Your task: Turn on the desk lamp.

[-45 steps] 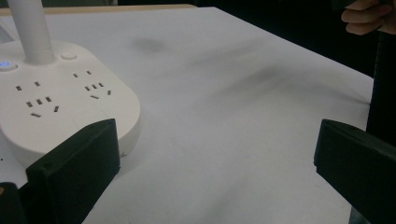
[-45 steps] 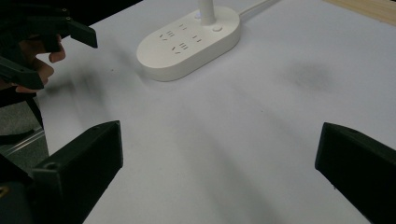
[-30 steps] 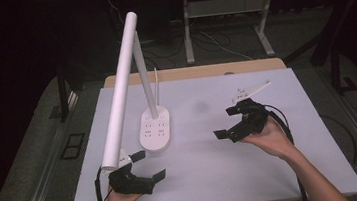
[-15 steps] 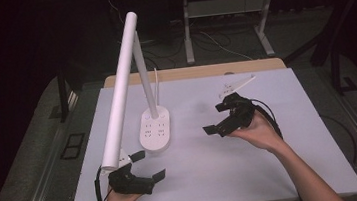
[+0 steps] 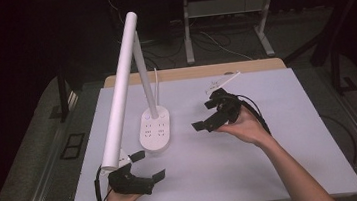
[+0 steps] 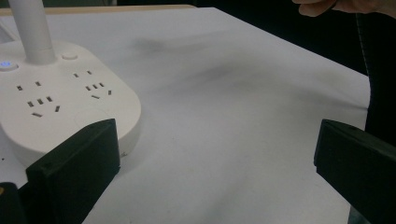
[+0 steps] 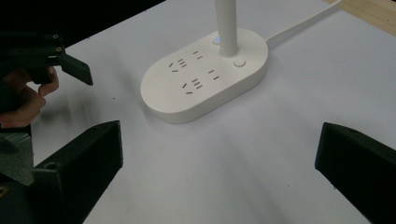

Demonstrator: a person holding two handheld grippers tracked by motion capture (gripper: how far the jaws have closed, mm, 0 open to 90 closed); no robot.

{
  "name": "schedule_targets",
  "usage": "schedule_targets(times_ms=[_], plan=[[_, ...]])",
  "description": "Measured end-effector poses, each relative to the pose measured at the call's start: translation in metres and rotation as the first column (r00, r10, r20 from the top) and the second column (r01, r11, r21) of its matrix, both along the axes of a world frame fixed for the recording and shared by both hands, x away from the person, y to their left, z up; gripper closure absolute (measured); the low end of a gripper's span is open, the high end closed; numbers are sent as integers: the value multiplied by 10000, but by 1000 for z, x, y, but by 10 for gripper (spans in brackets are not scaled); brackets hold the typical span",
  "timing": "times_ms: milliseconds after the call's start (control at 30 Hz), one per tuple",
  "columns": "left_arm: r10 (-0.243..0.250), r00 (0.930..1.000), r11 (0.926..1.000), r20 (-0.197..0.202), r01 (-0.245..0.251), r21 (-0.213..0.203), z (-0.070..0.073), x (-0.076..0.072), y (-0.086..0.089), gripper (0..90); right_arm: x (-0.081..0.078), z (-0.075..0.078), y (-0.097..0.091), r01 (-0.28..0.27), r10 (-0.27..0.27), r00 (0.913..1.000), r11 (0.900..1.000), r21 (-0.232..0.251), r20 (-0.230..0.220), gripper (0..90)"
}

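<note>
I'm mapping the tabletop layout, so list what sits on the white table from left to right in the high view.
Left claw at the near left → white lamp base with built-in sockets → right claw, held right of centre → small white item near the table's far edge, too small to identify.

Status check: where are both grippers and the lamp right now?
Left gripper open, near table edge. Right gripper open, facing lamp base. Lamp upright, untouched.
</note>
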State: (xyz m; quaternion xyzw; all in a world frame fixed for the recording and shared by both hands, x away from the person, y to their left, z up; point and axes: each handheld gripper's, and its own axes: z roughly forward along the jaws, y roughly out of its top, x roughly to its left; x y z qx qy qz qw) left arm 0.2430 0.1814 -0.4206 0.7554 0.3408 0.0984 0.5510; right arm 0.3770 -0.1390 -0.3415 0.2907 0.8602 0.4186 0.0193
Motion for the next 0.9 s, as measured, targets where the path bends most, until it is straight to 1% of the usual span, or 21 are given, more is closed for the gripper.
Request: schedule_targets(times_ms=[100, 267, 333, 367, 500, 600, 700, 767, 800, 833, 867, 900], plan=[[13, 10000, 10000, 2, -13, -45, 0, 0, 0, 0, 4, -1, 6, 11, -11, 10000, 10000, -29, -75, 7], [-10, 10000, 10000, 13, 10, -5, 0, 0, 0, 0, 11, -2, 15, 47, -47, 9998, 10000, 9, -178, 6], [-10, 10000, 10000, 8, 10, -7, 0, 0, 0, 0, 14, -3, 18, 37, -38, 9999, 10000, -45, -152, 7], [-14, 10000, 10000, 10, 14, -8, 0, 0, 0, 0, 15, -3, 20, 92, -92, 9997, 10000, 11, -208, 7], [-4, 10000, 10000, 18, 4, -30, 0, 0, 0, 0, 21, -7, 24, 139, -139, 9996, 9999, 17, -259, 6], [-40, 10000, 10000, 30, 40, 10, 0, 0, 0, 0, 28, -12, 26, 154, -154, 9997, 9999, 16, -204, 7], [-32, 10000, 10000, 10, 32, -7, 0, 0, 0, 0, 34, -13, 28, 230, -231, 9993, 9997, -28, -293, 7], [-57, 10000, 10000, 53, 57, 58, 0, 0, 0, 0, 38, -13, 29, 313, -311, 9989, 9995, 39, -365, 7], [-54, 10000, 10000, 32, 54, 51, 0, 0, 0, 0, 40, -14, 30, 314, -311, 9989, 9995, 54, -349, 14], [-58, 10000, 10000, 55, 58, 77, 0, 0, 0, 0, 41, -14, 31, 288, -284, 9990, 9995, 123, -334, 63], [-51, 10000, 10000, 26, 51, 58, 0, 0, 0, 0, 43, -15, 31, 244, -236, 9992, 9994, 236, -337, 77], [-44, 10000, 10000, 12, 44, 20, 0, 0, 0, 0, 44, -16, 32, 307, -297, 9990, 9991, 292, -343, 101]])
